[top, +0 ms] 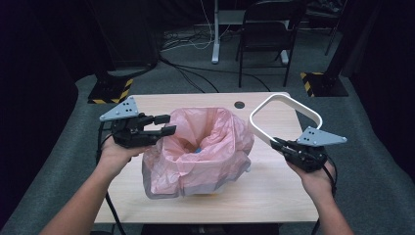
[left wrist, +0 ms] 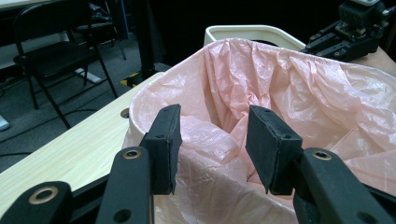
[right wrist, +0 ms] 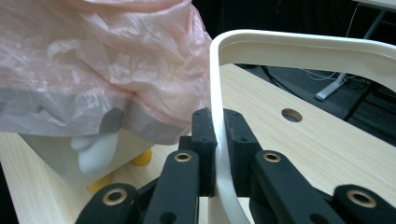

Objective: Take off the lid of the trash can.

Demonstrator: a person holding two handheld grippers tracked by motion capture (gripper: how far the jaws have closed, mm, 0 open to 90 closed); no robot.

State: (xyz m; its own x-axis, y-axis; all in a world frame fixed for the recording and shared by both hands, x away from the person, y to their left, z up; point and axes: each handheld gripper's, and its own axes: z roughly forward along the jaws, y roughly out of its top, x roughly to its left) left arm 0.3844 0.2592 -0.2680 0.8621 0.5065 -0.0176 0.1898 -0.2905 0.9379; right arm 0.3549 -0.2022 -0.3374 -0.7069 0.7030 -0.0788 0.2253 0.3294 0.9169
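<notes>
A light wooden table (top: 274, 196) with a round hole (top: 239, 105) stands on grey carpet floor (top: 377, 147). At upper centre stands a black folding chair (top: 266, 34). Yellow-black striped bases (top: 110, 91) sit left and right. The room is dark.

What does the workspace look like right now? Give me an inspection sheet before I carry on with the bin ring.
Surface: wooden table, with a round hole near the far edge.
Job's things: white bin lined with a pink bag draped over its rim; white ring held off the bin.
Clutter: nothing seen.
Grippers: left gripper open at the bag's rim; right gripper shut on the ring.
Cables: one trails under the left hand; more lie on the floor.
Surroundings: folding chair, dark room.
</notes>
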